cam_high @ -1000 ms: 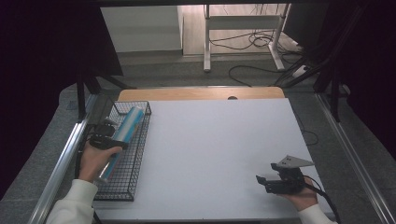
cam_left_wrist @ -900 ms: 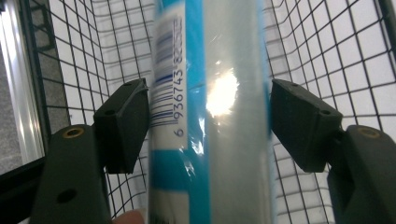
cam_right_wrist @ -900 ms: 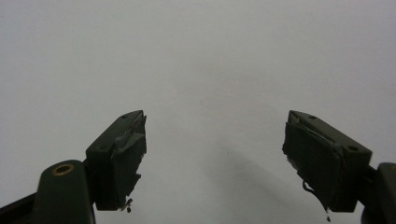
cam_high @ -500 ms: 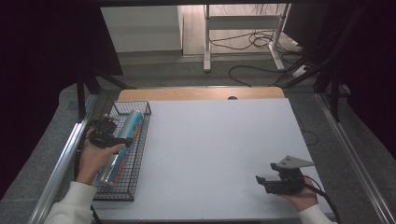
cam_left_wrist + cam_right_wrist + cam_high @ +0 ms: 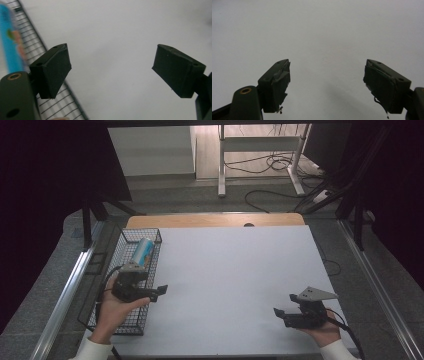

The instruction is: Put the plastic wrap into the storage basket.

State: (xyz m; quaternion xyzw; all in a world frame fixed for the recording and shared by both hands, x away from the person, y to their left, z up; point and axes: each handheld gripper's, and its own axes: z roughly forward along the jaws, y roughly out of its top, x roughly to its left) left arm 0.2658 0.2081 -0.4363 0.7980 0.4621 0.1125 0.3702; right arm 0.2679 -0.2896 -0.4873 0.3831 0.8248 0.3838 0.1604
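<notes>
Since a second ago the left gripper (image 5: 161, 290) has let go of the blue tube (image 5: 143, 251) and drawn back toward the desk (image 5: 235, 270), jaws wide and empty. Nearer me, the right gripper (image 5: 278, 313) rests with jaws wide, holding nothing. Placing looks done; next is probably clearing away. Farther off, the tube lies in the wire basket (image 5: 125, 327), its label too blurred to read.
</notes>
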